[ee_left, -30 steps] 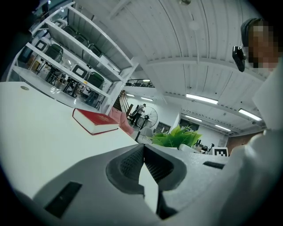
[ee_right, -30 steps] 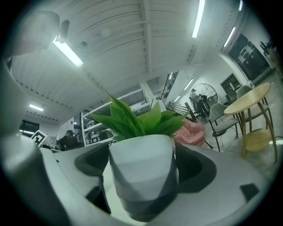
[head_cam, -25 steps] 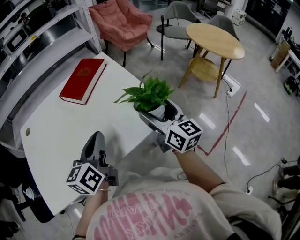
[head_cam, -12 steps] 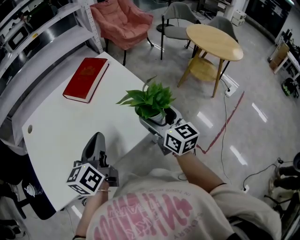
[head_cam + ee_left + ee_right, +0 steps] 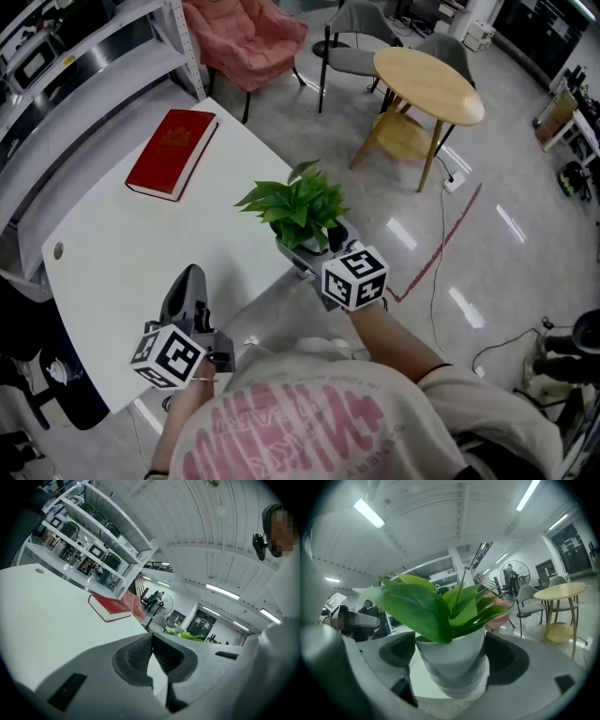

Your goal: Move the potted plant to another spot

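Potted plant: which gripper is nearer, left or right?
Right. The right gripper is shut on the potted plant, a jaw on each side of its pot. The left gripper, shut and empty, is over the table, well to the plant's left.

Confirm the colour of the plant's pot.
The pot is plain white, no pattern. It shows best in the right gripper view.

Stands upright: small potted plant [image 5: 298, 208], broad green leaves, tapered white pot [image 5: 451, 660], clamped between the right gripper [image 5: 315, 240] jaws.
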